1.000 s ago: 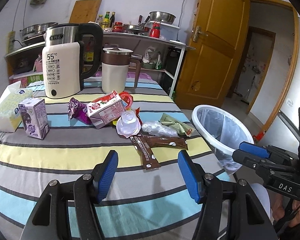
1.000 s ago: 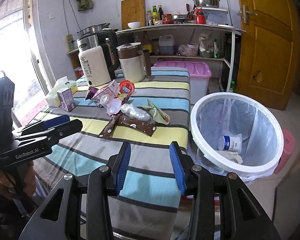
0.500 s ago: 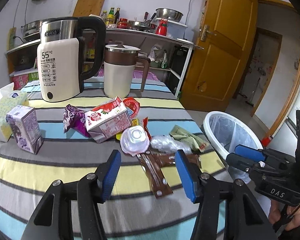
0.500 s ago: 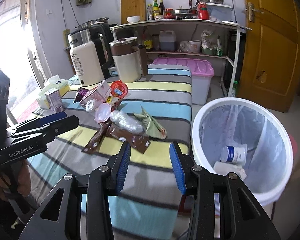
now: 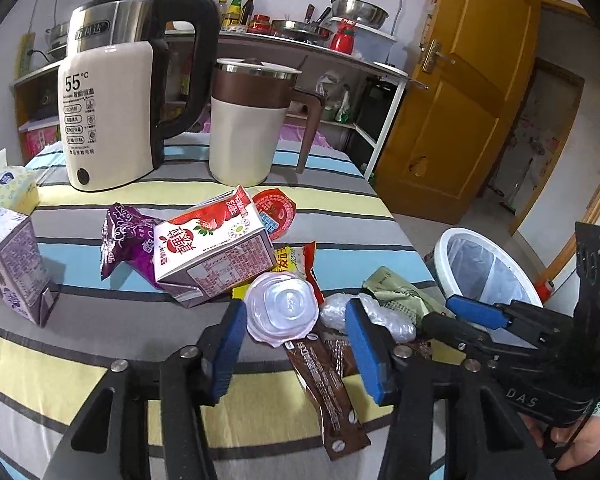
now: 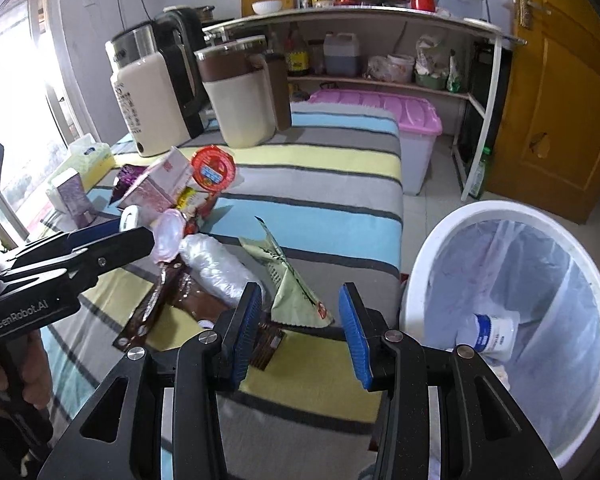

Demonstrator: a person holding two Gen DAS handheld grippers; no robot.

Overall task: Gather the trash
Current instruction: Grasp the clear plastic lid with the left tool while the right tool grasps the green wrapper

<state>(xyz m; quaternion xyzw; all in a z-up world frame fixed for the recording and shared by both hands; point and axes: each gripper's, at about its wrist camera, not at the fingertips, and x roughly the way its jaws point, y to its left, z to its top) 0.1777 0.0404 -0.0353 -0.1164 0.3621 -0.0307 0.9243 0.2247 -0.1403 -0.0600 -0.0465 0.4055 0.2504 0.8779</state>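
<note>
Trash lies in a pile on the striped table (image 5: 60, 380): a clear plastic cup (image 5: 282, 308), a red-and-white milk carton (image 5: 212, 248), a purple wrapper (image 5: 124, 236), brown sachets (image 5: 324, 380), a crumpled clear bag (image 6: 216, 268) and a green packet (image 6: 292, 284). My left gripper (image 5: 296, 354) is open, its blue pads either side of the cup and a brown sachet. My right gripper (image 6: 300, 334) is open, just in front of the green packet. A white trash bin (image 6: 512, 300) stands beside the table at the right, with a small white bottle (image 6: 492, 334) inside.
A white kettle (image 5: 112, 112) and a brown-and-cream jug (image 5: 248, 120) stand at the table's back. A purple carton (image 5: 14, 264) and a tissue pack (image 5: 4, 188) are at the left. A pink-lidded box (image 6: 396, 120), shelves and an orange door (image 6: 560, 92) lie beyond.
Both grippers have moved forward to the trash pile. The left now brackets the clear cup; the right has closed in on the green packet. Both stay open.
</note>
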